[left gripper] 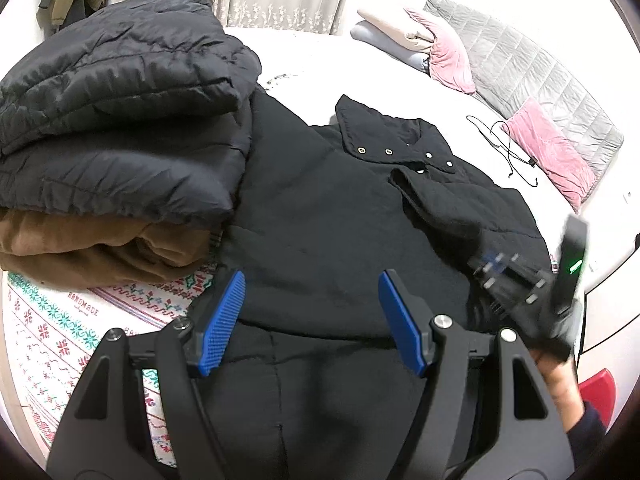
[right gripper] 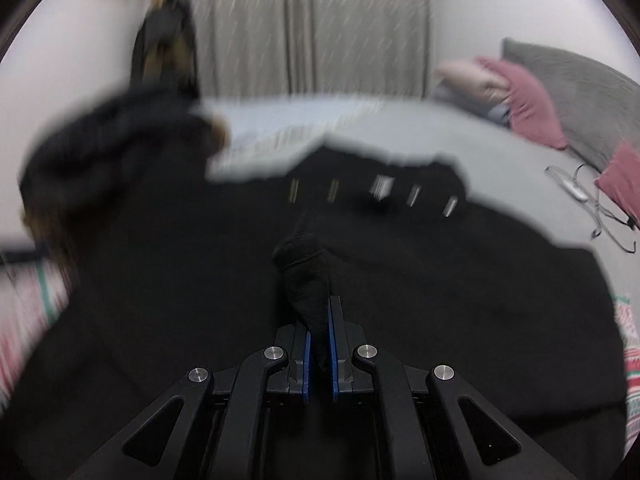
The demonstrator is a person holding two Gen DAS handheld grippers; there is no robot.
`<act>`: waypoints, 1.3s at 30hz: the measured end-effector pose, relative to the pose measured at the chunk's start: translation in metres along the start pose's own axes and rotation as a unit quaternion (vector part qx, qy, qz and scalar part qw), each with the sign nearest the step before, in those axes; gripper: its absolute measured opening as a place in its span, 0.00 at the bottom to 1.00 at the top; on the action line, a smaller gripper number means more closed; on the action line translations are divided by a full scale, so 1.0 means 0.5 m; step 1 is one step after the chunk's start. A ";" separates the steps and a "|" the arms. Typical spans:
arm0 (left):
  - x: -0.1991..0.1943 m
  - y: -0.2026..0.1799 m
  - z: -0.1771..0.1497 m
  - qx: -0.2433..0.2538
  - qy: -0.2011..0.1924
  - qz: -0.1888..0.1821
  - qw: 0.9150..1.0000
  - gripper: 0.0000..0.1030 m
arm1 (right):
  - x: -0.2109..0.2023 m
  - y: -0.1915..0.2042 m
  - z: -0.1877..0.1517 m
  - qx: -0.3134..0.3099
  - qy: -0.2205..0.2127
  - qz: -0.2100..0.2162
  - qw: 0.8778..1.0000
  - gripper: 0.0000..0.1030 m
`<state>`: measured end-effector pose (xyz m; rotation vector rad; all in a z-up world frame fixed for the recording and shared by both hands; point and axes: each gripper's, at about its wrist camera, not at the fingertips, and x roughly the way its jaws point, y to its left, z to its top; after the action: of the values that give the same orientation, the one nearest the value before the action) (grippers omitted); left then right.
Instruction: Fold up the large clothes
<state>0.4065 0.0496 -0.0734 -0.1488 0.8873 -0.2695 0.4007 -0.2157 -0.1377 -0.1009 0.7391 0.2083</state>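
Note:
A black quilted coat (left gripper: 340, 216) with metal snaps at its collar lies spread on the bed. My left gripper (left gripper: 312, 320) is open and empty, its blue pads (left gripper: 224, 320) hovering over the coat's lower part. My right gripper (right gripper: 319, 344) is shut on a bunched fold of the coat (right gripper: 308, 280) and holds it raised over the coat body; that view is motion-blurred. The right gripper also shows blurred at the right of the left wrist view (left gripper: 516, 284), at the coat's right edge.
A stack of folded clothes, a black puffer jacket (left gripper: 120, 112) on a brown garment (left gripper: 100, 248), sits at the left. A patterned blanket (left gripper: 48, 328) covers the near bed. Pink pillows (left gripper: 552, 148), a grey quilt (left gripper: 532, 76) and a black cable (left gripper: 504, 144) lie at the right.

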 end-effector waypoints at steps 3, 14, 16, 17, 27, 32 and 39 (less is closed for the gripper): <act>0.002 -0.001 0.002 -0.003 0.001 -0.003 1.000 0.68 | -0.003 -0.015 -0.014 0.006 0.012 0.015 1.000 0.06; 0.011 -0.009 -0.001 0.005 0.008 -0.006 1.000 0.68 | -0.033 -0.030 -0.051 -0.031 0.044 0.056 0.997 0.09; 0.011 -0.007 -0.001 0.006 0.007 -0.004 1.000 0.68 | -0.036 -0.039 -0.038 -0.010 0.045 0.074 0.996 0.13; 0.011 -0.006 -0.001 0.007 0.007 -0.003 1.000 0.68 | -0.045 -0.039 -0.039 -0.004 0.045 0.087 0.995 0.19; 0.007 0.007 0.003 0.003 0.003 0.001 1.000 0.68 | -0.069 -0.073 -0.014 0.097 0.006 0.179 0.979 0.33; 0.012 0.020 0.003 -0.005 0.011 0.003 1.000 0.68 | 0.021 -0.078 -0.053 0.146 0.063 0.174 0.972 0.31; -0.042 0.041 0.017 -0.028 0.002 -0.015 0.999 0.68 | -0.053 -0.041 -0.020 0.157 0.066 0.146 0.975 0.33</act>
<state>0.4039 0.0757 -0.0576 -0.2144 0.8973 -0.2735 0.3794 -0.2416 -0.1267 0.3000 0.9096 0.3639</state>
